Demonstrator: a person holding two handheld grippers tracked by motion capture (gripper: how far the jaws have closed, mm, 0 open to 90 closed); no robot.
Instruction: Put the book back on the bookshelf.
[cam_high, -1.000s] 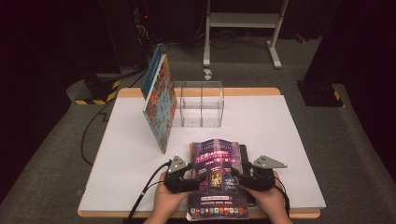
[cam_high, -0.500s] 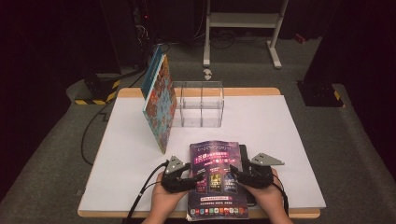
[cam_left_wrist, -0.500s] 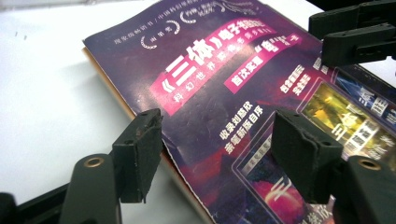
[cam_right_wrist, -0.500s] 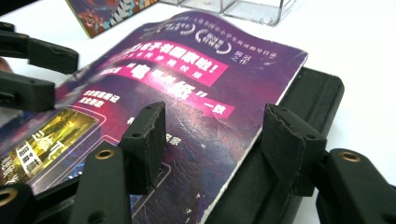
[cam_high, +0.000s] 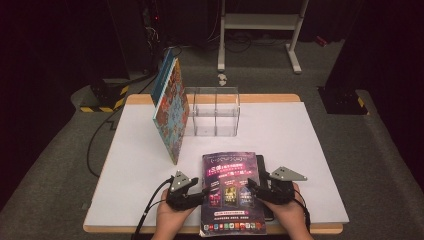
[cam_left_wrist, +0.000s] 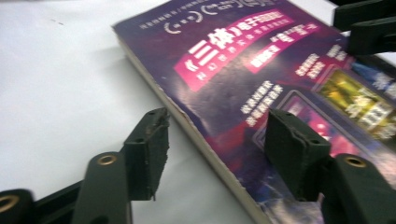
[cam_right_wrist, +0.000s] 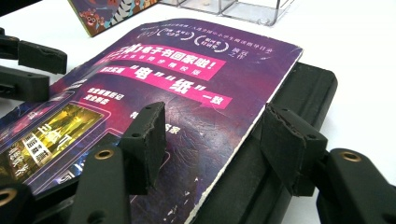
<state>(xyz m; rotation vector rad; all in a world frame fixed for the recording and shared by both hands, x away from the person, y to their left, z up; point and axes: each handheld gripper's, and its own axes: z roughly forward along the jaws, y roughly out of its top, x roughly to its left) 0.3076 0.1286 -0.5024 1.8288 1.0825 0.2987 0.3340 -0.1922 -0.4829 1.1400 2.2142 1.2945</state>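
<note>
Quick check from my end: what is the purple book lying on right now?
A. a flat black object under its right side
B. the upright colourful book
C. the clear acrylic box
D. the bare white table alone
A: the purple book rests on a flat black object that sticks out beyond its right edge.

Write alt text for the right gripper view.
The right gripper straddles the edge of a purple paperback book with pink title banners, one black jaw over the cover, the other over the black slab beneath it. A white table lies beyond.
</note>
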